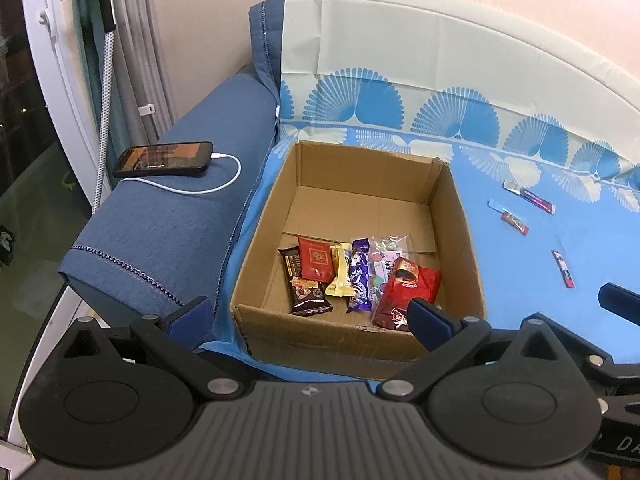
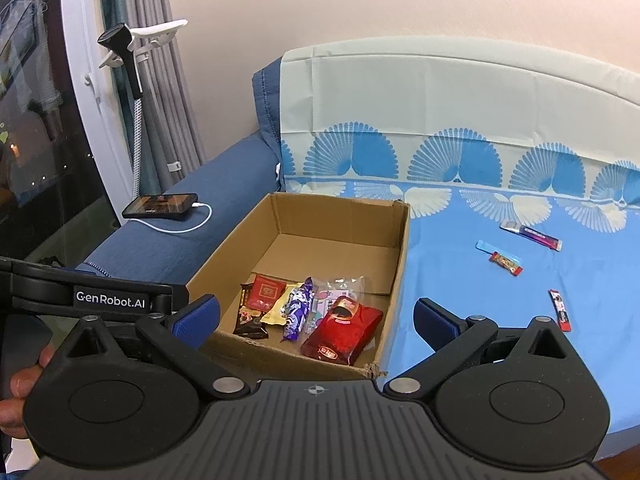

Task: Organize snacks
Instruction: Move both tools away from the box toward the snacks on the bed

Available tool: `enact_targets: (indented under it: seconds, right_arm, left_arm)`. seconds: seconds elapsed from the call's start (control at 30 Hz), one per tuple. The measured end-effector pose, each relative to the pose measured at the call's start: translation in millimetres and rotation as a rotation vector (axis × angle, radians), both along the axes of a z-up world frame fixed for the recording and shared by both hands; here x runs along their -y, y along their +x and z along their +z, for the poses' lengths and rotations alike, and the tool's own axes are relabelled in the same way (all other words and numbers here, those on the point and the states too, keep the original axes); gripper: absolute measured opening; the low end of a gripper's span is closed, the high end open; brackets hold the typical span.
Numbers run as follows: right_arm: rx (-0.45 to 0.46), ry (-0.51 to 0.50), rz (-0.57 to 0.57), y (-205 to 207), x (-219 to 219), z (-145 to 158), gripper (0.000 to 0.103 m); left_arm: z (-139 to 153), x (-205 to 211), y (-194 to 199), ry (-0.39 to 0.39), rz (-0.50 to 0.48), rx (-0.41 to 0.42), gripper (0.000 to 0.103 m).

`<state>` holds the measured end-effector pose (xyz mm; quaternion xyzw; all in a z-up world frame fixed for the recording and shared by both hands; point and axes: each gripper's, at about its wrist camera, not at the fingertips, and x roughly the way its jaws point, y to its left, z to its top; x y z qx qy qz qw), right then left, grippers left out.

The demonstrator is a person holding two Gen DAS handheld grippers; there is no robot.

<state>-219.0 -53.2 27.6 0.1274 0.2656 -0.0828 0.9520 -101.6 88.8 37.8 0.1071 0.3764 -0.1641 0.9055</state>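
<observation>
Snacks in bright wrappers [image 2: 308, 316] fill the brown cardboard box [image 2: 400, 240]; three thin bars [image 2: 506, 262] remain on the blue cloth. Both the left gripper [image 1: 308, 316] and the right gripper [image 2: 316, 316] hang spread, empty; fetching a bar seems next.

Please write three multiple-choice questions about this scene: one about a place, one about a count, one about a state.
1. Where does the phone lie?
A. in the box
B. on the armrest
C. on the sheet

2. How many snacks lie loose on the sheet?
A. one
B. three
C. six

3. How is the right gripper?
A. open, empty
B. shut on a snack
C. shut, empty

Answers:
1 B: it rests on the blue armrest, cable attached.
2 B: three wrappers lie right of the box.
3 A: its fingers stand apart with nothing between.
</observation>
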Motion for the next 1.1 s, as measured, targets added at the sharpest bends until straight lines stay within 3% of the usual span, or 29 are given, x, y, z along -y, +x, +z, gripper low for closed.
enact_targets:
  seconds: [0.33, 0.6, 0.83, 1.1]
  right_arm:
    - [-0.006, 0.060, -0.022, 4, 22, -11, 0.103]
    - [-0.011, 0.100, -0.141, 0, 66, -23, 0.103]
    - [-0.036, 0.107, -0.292, -13, 122, -41, 0.103]
    - [-0.066, 0.111, -0.482, -29, 202, -75, 0.103]
  left_arm:
    - [-6, 23, 10, 0.042, -0.009, -0.016, 0.103]
    - [-5, 60, 21, 0.064, -0.055, -0.022, 0.103]
    - [-3, 121, 41, 0.076, -0.107, -0.038, 0.103]
    - [-17, 223, 74, 0.096, -0.183, -0.102, 0.103]
